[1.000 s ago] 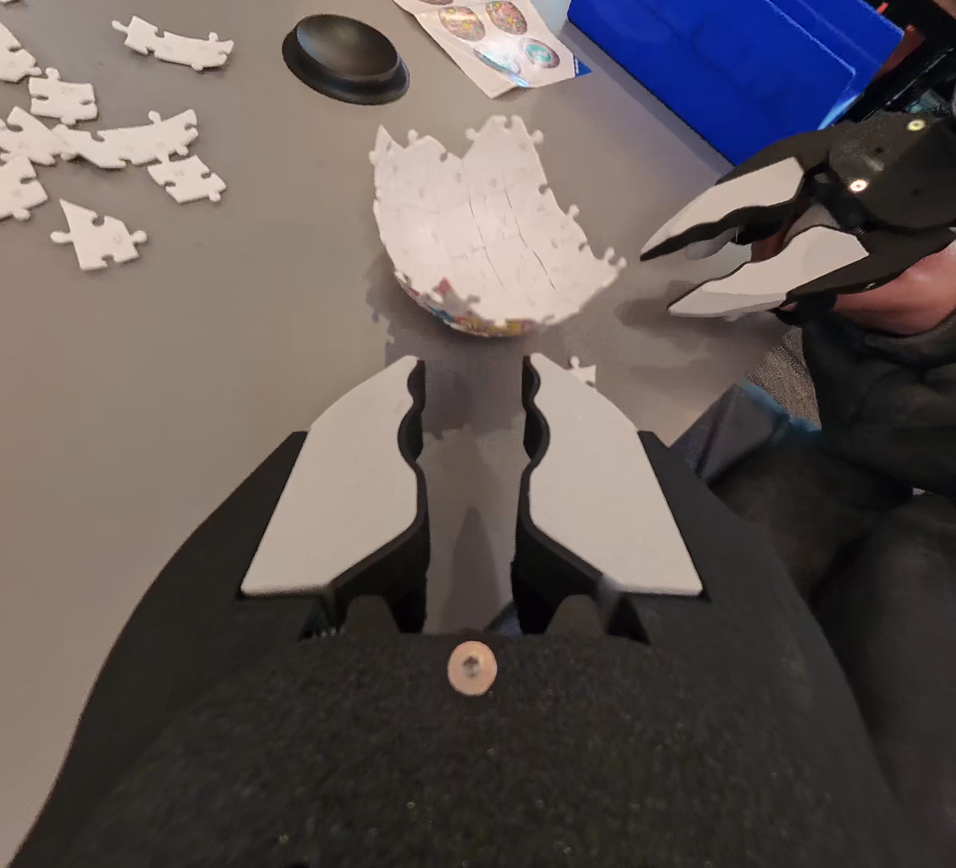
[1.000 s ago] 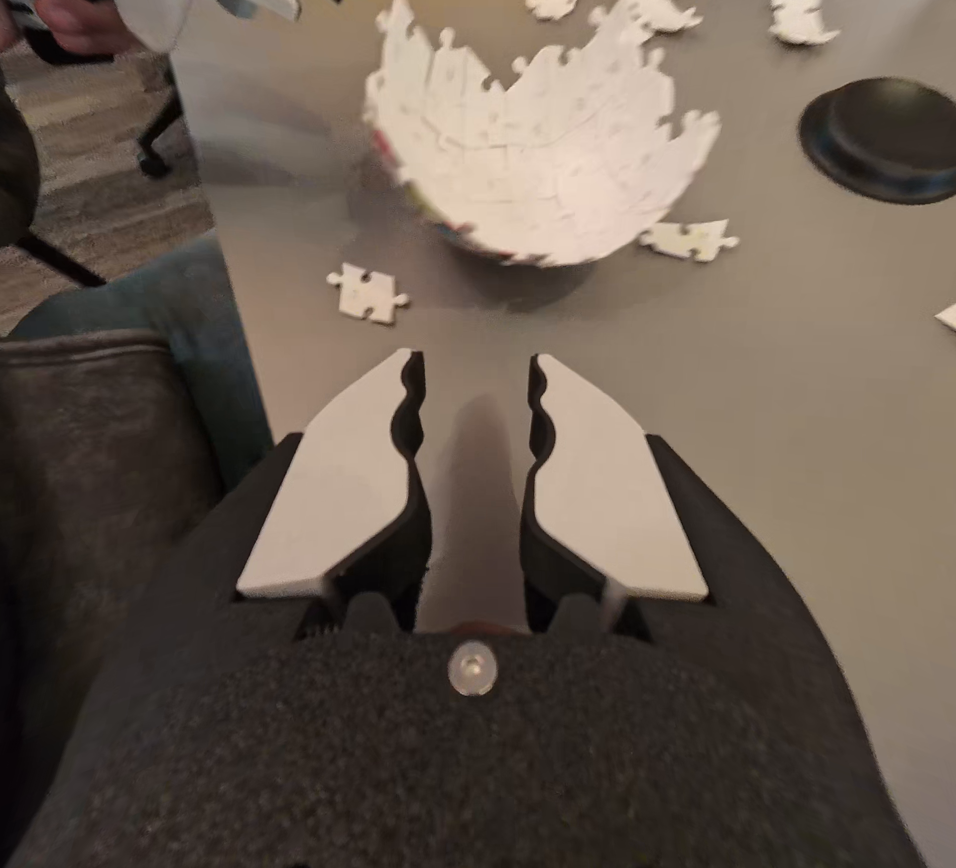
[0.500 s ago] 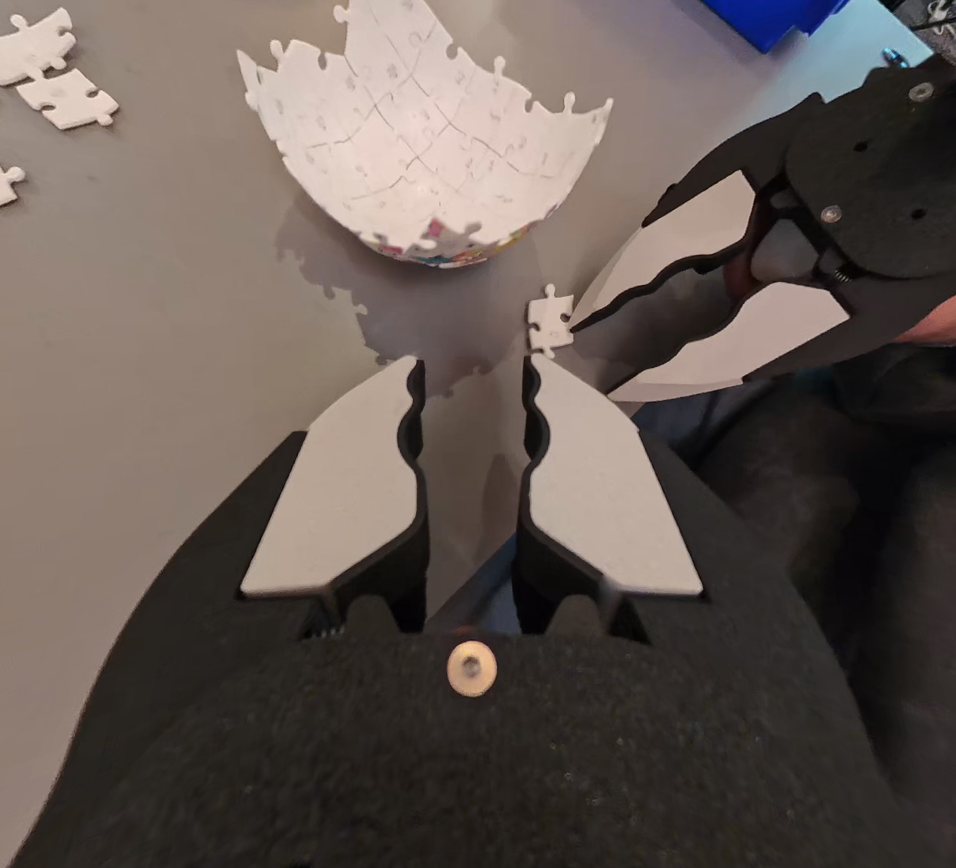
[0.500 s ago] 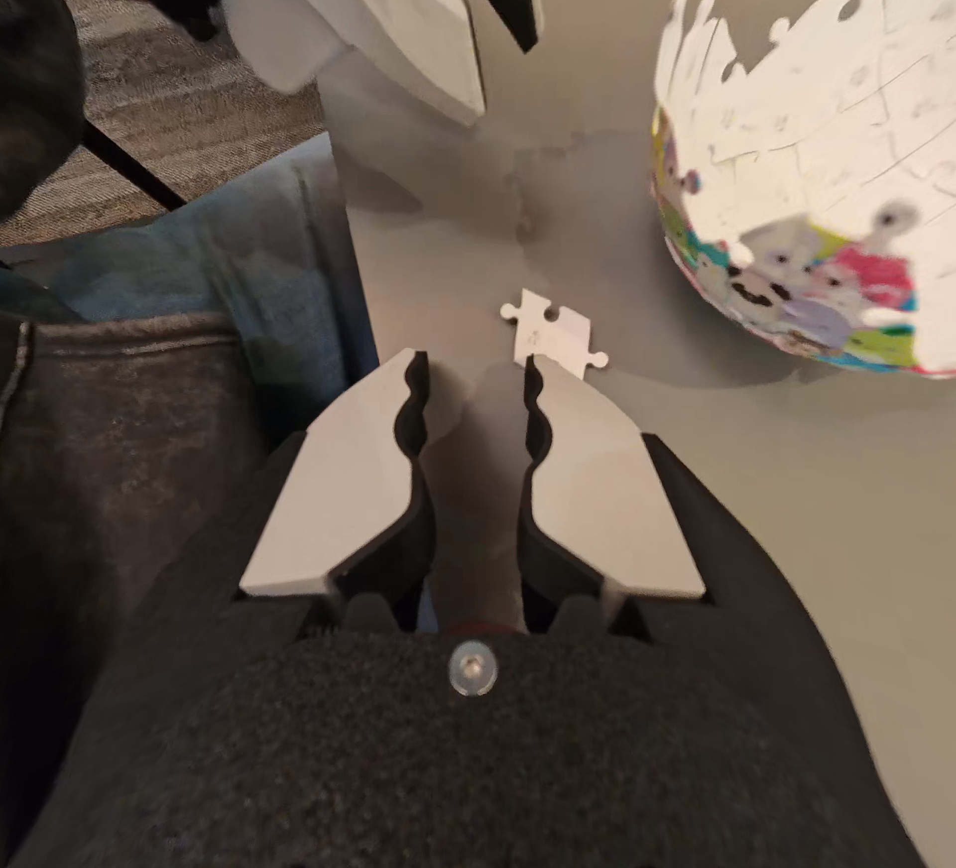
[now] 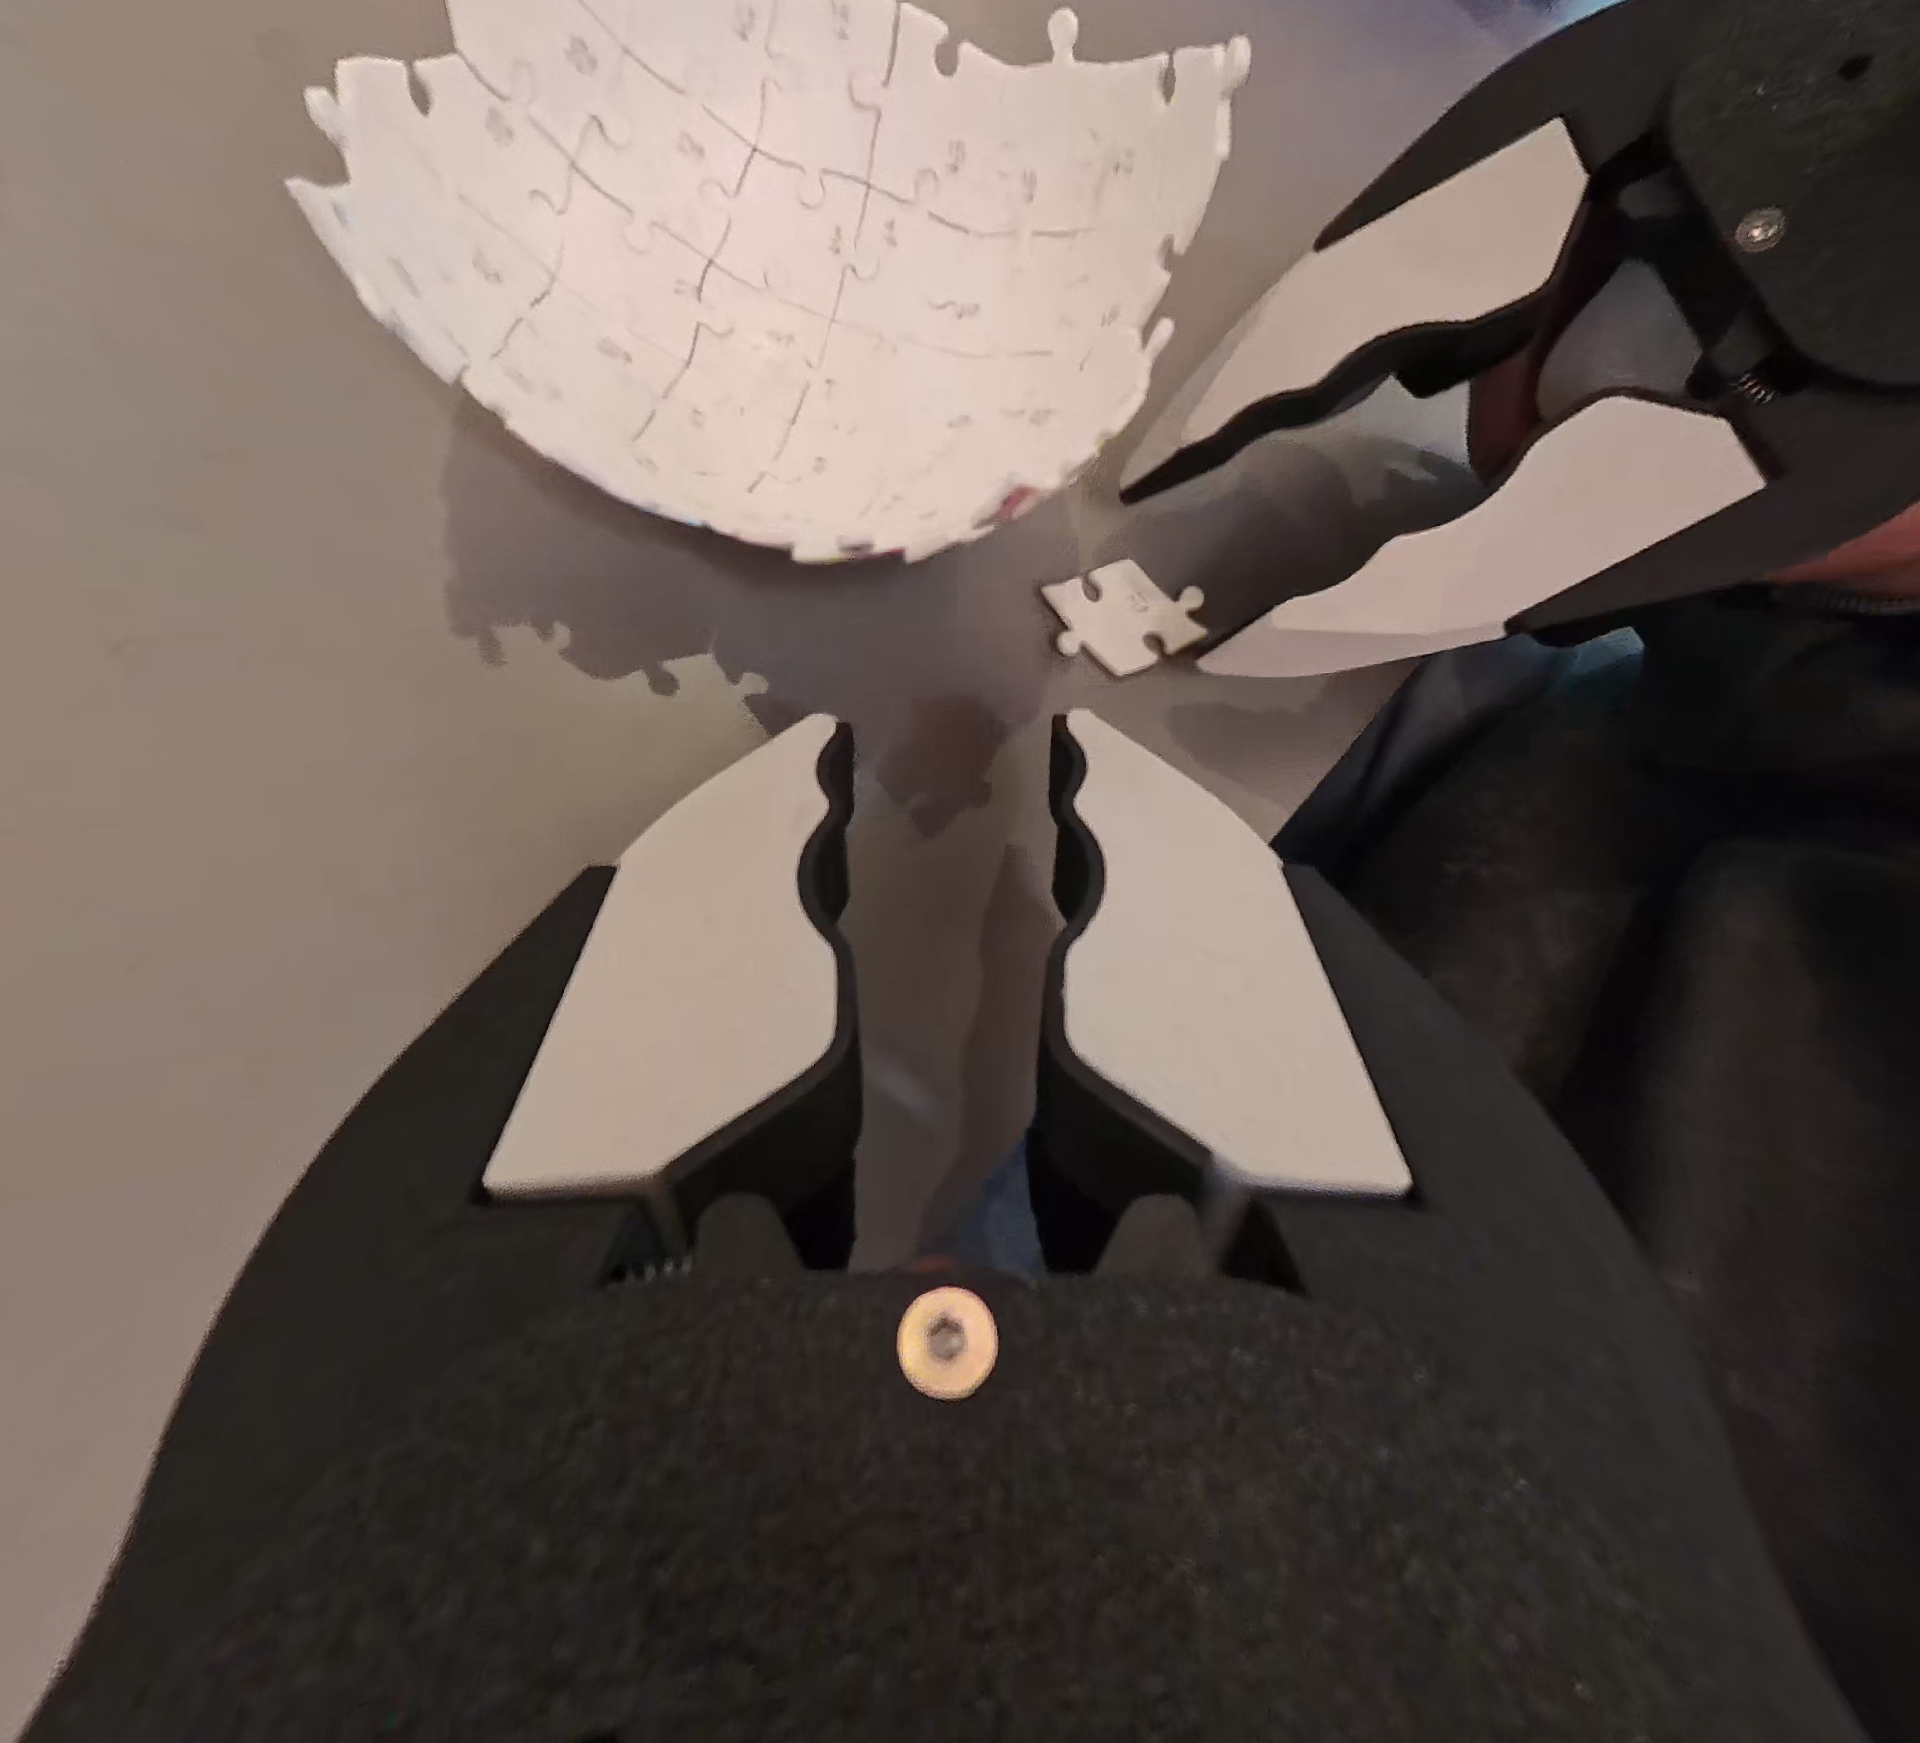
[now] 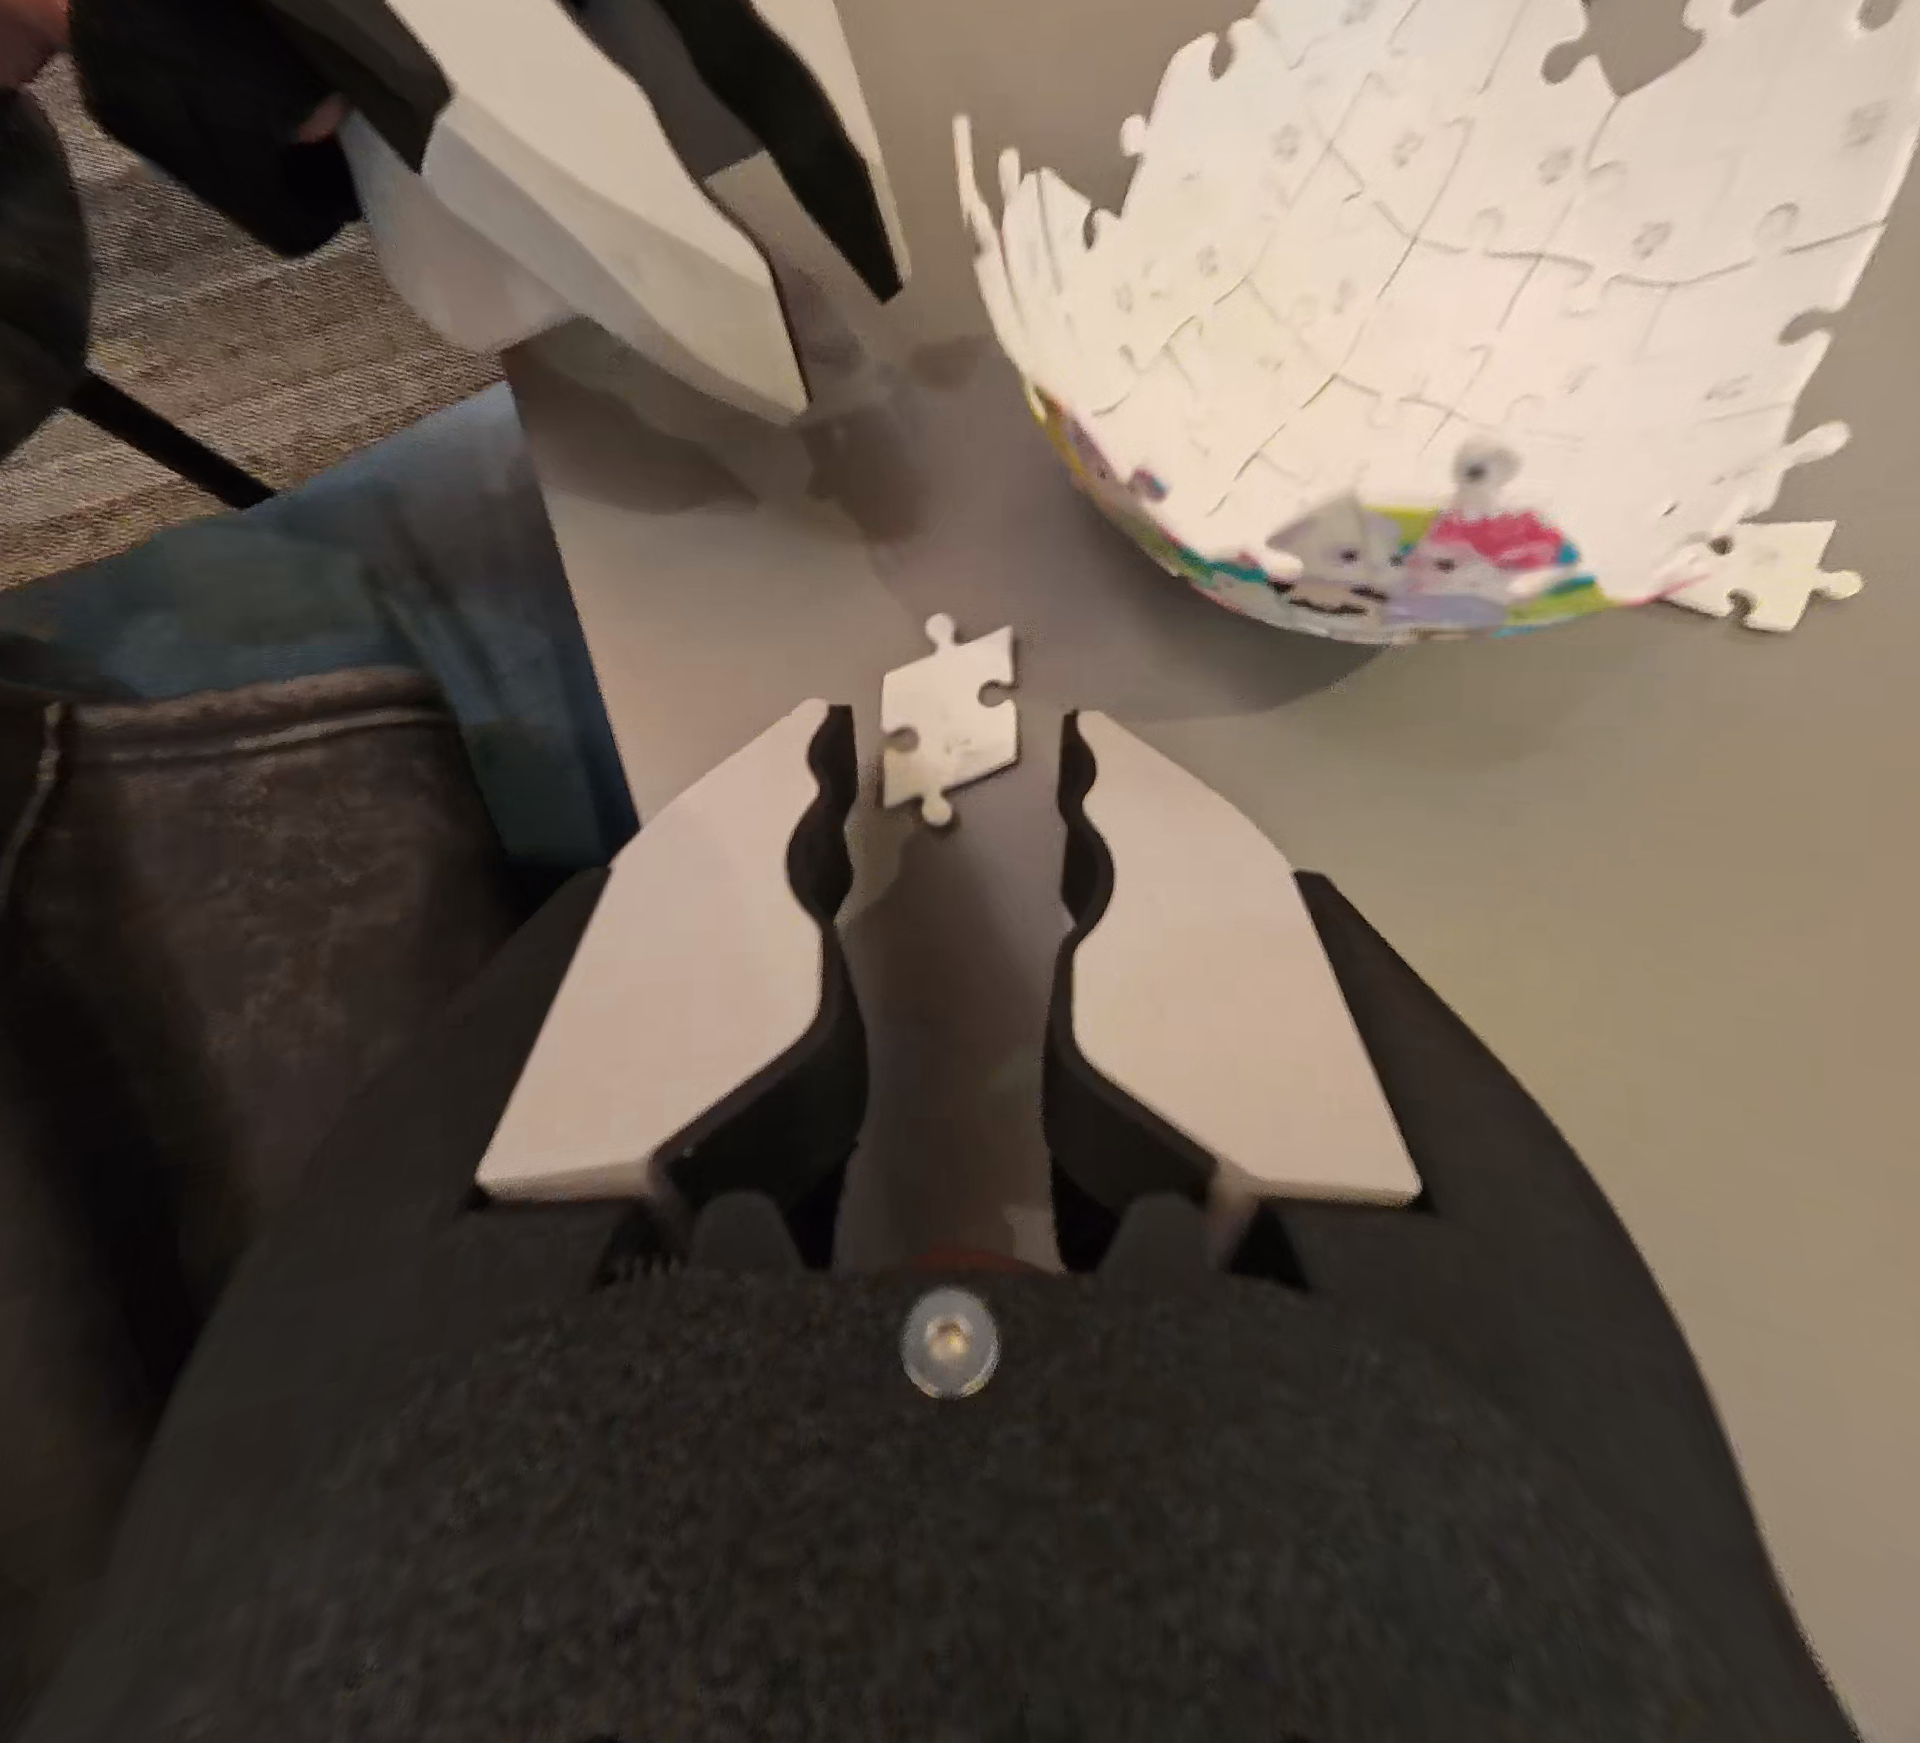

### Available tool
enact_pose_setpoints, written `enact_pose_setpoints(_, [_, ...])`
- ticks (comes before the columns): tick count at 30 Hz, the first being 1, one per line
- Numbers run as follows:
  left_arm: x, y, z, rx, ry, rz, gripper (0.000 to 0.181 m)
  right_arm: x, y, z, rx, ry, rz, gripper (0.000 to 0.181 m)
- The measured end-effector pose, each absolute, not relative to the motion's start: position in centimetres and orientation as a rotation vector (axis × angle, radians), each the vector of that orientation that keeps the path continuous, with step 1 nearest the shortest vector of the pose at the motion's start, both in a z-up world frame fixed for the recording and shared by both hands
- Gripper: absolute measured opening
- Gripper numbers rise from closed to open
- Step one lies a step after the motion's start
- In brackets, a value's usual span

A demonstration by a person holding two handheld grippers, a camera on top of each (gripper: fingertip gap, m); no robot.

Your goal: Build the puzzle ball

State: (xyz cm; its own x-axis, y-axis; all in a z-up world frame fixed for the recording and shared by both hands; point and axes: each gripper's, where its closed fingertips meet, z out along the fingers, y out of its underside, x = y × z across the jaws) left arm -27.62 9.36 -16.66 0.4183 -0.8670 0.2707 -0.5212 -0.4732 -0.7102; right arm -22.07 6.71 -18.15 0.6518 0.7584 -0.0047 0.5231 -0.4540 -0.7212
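One loose puzzle piece [image 6: 951, 719] lies flat on the gray table [image 5: 187, 654], just beside the half-built puzzle ball [image 5: 769, 259]. The ball sits like a bowl, open side up, so new pieces can go on its rim. The right gripper [image 6: 956, 727] is spread wide with nothing in it, and the piece sits at its tips, ready for a pinch. The left gripper [image 5: 948, 737] waits close by, also wide apart and holding nothing.

Grey table [image 5: 187, 654]: half-built ball [image 5: 790, 280], loose pieces [image 6: 951, 717].
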Motion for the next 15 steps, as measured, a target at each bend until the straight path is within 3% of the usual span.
enact_pose_setpoints(15, [-27.7, 8.9, -16.6, -2.172, 1.148, -0.936, 0.035, -21.9, 7.0, -19.4, -2.188, -1.080, 0.283, 0.029])
